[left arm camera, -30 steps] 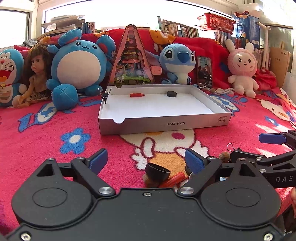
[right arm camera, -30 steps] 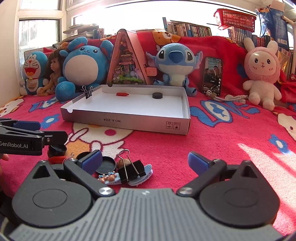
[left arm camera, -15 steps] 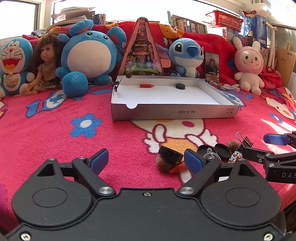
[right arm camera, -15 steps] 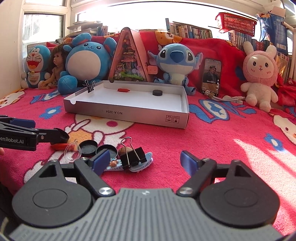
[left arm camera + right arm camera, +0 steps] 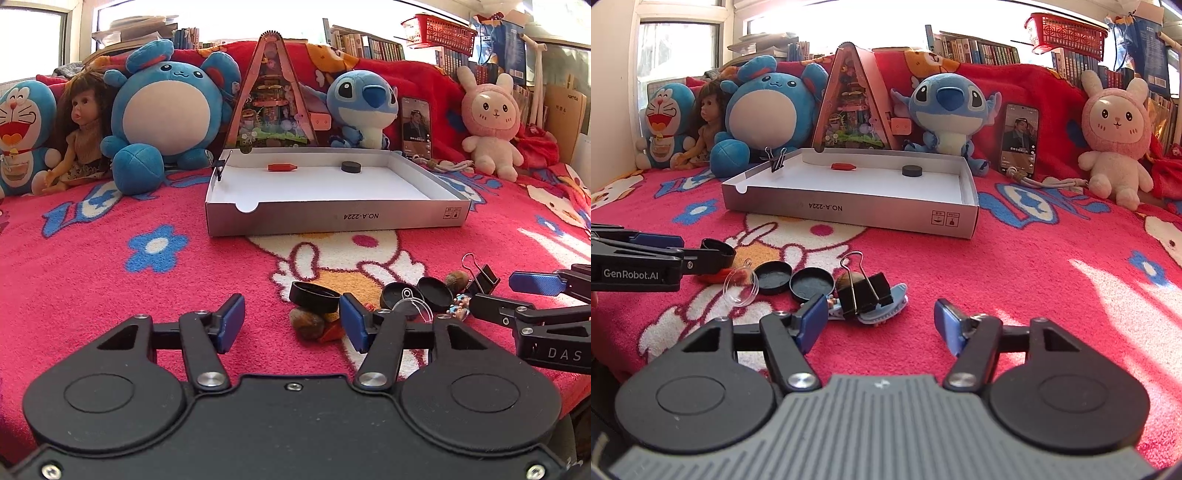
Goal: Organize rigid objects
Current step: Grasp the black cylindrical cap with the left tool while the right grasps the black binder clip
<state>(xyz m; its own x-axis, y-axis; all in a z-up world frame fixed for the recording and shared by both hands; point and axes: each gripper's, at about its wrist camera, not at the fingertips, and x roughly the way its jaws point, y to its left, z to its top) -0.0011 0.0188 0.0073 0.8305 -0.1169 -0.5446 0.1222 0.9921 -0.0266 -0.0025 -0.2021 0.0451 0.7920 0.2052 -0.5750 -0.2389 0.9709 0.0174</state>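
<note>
Where the black cap [image 5: 314, 294] sits — red piece [image 5: 331, 331] half hidden, unidentifiable.

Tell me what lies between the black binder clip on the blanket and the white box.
Only bare red blanket between binder clip and box, seen in the right wrist view.

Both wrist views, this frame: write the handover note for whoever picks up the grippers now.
Left gripper: open, empty, low over the blanket beside the pile.
Right gripper: open, empty, near the loose binder clip.
Done: red crayon and black disc lie in the white box; one binder clip is clipped to its wall.
Left: black caps, clear dome, stone, small toys remain on the blanket.
</note>
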